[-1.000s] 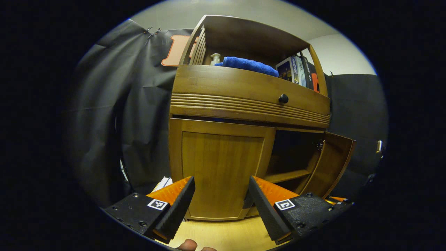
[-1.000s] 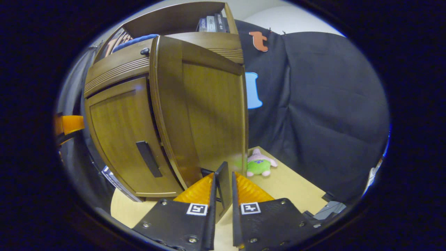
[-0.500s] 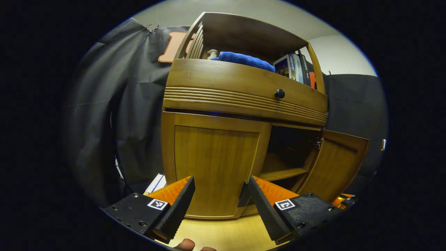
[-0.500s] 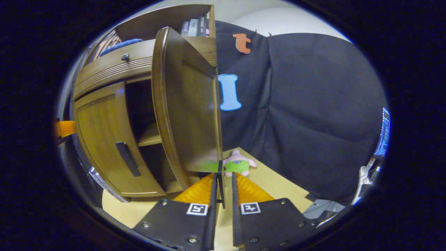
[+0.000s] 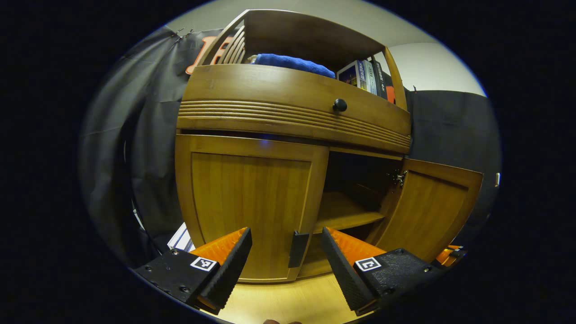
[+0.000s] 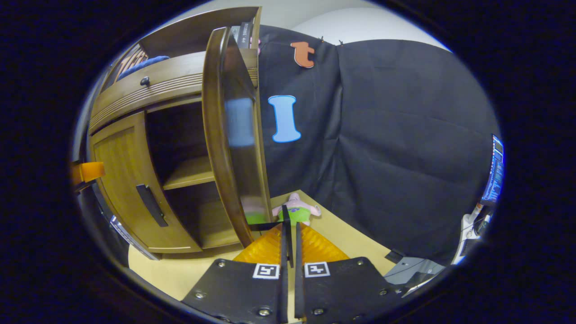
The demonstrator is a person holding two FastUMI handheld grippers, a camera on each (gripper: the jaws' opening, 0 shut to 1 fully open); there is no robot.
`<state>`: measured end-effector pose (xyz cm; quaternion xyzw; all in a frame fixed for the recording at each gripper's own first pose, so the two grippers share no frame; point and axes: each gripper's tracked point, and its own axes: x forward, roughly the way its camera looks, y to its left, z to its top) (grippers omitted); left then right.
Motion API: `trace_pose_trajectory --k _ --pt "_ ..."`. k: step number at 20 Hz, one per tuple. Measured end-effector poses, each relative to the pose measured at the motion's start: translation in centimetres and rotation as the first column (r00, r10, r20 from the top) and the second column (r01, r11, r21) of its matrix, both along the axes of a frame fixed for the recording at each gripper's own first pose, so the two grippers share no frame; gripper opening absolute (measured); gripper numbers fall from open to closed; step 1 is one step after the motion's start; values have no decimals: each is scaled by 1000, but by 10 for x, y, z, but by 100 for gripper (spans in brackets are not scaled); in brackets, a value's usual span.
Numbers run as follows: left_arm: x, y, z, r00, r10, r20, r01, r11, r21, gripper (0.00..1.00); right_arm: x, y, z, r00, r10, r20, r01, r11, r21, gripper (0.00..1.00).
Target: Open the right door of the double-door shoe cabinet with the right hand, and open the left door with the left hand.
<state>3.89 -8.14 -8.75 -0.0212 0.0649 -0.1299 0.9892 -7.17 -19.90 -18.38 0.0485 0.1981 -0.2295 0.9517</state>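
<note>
here the left gripper (image 5: 286, 252) gapes before the left door handle (image 5: 298, 249); the right gripper (image 6: 288, 234) pinches the right door's handle (image 6: 285, 225)

We see our left gripper (image 5: 286, 265) at the bottom of its view: orange ribbed fingers with black textured pads, black screwed plates, square black-and-white markers. Our right gripper (image 6: 288, 252), bottom centre, looks alike.
</note>
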Motion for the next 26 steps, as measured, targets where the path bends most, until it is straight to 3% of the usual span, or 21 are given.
trace_pose_trajectory --k 5,6,9,13,17,18,21,26 --pt "23 -4 -14 999 47 -22 -46 999 18 96 -3 -13 1 999 48 -1 -48 999 19 6" --pt "27 -6 -16 998 54 -21 -54 998 21 92 -5 -17 2 999 54 -4 -54 998 15 6" --pt "39 -20 -26 998 59 -29 -57 998 39 95 -8 -29 5 998 60 4 -60 998 18 6" --pt "59 -37 -42 996 90 -21 -89 994 59 90 -11 -47 10 997 75 -3 -75 997 -2 6" --pt "78 -49 -62 991 134 -30 -131 989 74 77 -11 -64 22 996 86 12 -86 996 -15 6" --pt "84 -48 -67 986 160 -39 -156 984 85 65 -10 -70 25 995 94 15 -94 995 -25 6" --pt "96 -46 -79 976 214 -46 -210 974 79 42 -9 -84 32 994 107 7 -107 993 -45 6" --pt "104 -42 -88 958 282 -51 -279 958 63 43 -7 -85 30 983 185 1 -185 983 -6 6"
